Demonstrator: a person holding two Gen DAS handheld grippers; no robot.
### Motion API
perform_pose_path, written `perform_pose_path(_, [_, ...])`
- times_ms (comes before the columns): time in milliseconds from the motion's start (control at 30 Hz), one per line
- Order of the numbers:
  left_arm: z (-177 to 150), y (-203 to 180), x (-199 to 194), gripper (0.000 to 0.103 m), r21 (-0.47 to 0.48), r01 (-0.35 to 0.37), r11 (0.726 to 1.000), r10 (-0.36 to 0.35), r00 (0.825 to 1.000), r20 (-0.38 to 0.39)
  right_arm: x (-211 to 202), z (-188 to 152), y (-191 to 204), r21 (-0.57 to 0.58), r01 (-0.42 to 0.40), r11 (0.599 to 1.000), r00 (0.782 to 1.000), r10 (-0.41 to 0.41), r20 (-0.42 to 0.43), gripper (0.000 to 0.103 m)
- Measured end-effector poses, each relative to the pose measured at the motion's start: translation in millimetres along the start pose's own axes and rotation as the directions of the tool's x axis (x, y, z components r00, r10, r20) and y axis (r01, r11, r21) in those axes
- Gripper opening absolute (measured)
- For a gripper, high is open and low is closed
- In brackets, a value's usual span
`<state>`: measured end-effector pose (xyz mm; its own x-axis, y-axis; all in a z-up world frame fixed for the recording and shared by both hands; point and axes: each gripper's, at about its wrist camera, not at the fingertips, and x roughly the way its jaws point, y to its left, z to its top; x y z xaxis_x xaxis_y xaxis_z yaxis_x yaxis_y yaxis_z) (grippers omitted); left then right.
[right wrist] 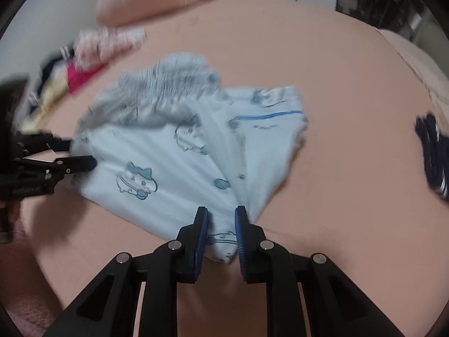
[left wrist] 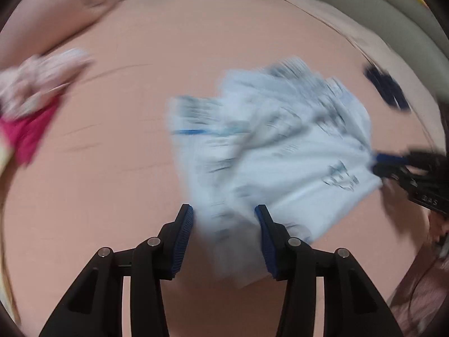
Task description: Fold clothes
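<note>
Pale-blue printed shorts [right wrist: 174, 146] lie bunched and only part folded on the pink bed [right wrist: 336, 84], the right gripper [right wrist: 221, 216] pinching one edge and the left gripper [left wrist: 224, 210] parted around another without pressing it, while a pile [right wrist: 92, 47] beyond looks unfolded, so most folding remains.

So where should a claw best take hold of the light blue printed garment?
At a gathered corner of the garment, coming in low from its outer edge: fabric bunches there into a thick fold, while the flat middle offers nothing to pinch.
</note>
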<state>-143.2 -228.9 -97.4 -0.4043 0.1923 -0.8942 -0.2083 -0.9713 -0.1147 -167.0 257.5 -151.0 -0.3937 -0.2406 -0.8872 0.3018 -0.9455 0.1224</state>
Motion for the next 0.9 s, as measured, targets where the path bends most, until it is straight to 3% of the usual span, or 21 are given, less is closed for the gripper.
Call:
perform_pose_path(100, [-14, 30, -31, 0.043, -0.11, 0.071, 0.991, -0.064, 0.996, 0.066, -30, -9, -34, 0.105, 0.035, 0.994, 0.999, -0.039, 0.031, 0.022])
perform_pose_path(200, [-22, 33, -8, 0.043, -0.164, 0.177, 0.97, -0.178, 0.984, 0.008, -37, -16, -51, 0.256, -0.18, 0.95, 0.983, 0.167, 0.071, 0.027])
perform_pose_path(267, [-37, 36, -2, 0.043, -0.239, 0.26, 0.935, -0.257, 0.965, 0.046, -22, -23, -56, 0.401, -0.318, 0.859, 0.946, 0.318, 0.069, 0.031])
perform_pose_path(300, [-44, 37, 3, 0.043, -0.271, 0.27, 0.924, -0.266, 0.963, 0.053, -14, -28, -53, 0.447, -0.355, 0.821, 0.929, 0.362, 0.075, 0.031])
perform_pose_path(367, [-44, 37, 11, 0.043, -0.281, 0.276, 0.919, -0.272, 0.961, 0.052, 1, -25, -18, 0.466, -0.341, 0.816, 0.934, 0.352, 0.067, 0.031])
perform_pose_path(433, [-41, 34, 12, 0.037, -0.24, 0.241, 0.94, -0.232, 0.97, 0.064, 17, -18, 0, 0.45, -0.305, 0.839, 0.947, 0.319, 0.046, 0.033])
perform_pose_path(467, [-40, 30, 11, 0.021, -0.213, 0.216, 0.953, -0.21, 0.976, 0.053, 19, -18, 3, 0.447, -0.309, 0.839, 0.946, 0.318, 0.057, 0.033])
perform_pose_path(500, [-35, 25, 10, 0.014, -0.186, 0.197, 0.963, -0.193, 0.98, 0.041, 20, -17, 7, 0.444, -0.313, 0.839, 0.946, 0.318, 0.066, 0.031])
perform_pose_path(567, [-24, 8, 9, 0.009, -0.109, 0.175, 0.978, -0.175, 0.984, 0.008, 16, -16, 10, 0.429, -0.291, 0.855, 0.953, 0.298, 0.052, 0.017])
perform_pose_path(700, [-10, 1, 1, 0.006, 0.039, 0.128, 0.991, -0.125, 0.99, -0.071, 23, -1, 39, 0.295, -0.175, 0.939, 0.982, 0.187, -0.012, 0.013])
perform_pose_path(833, [0, -12, 0, 0.006, 0.266, 0.043, 0.963, -0.009, 0.992, -0.127, 34, 7, 52, 0.173, -0.079, 0.982, 0.994, 0.089, -0.056, 0.012])
perform_pose_path(900, [-4, -4, 4, 0.002, 0.351, -0.05, 0.935, 0.104, 0.985, -0.137, 32, 7, 51, 0.156, -0.07, 0.985, 0.995, 0.08, -0.057, 0.012])
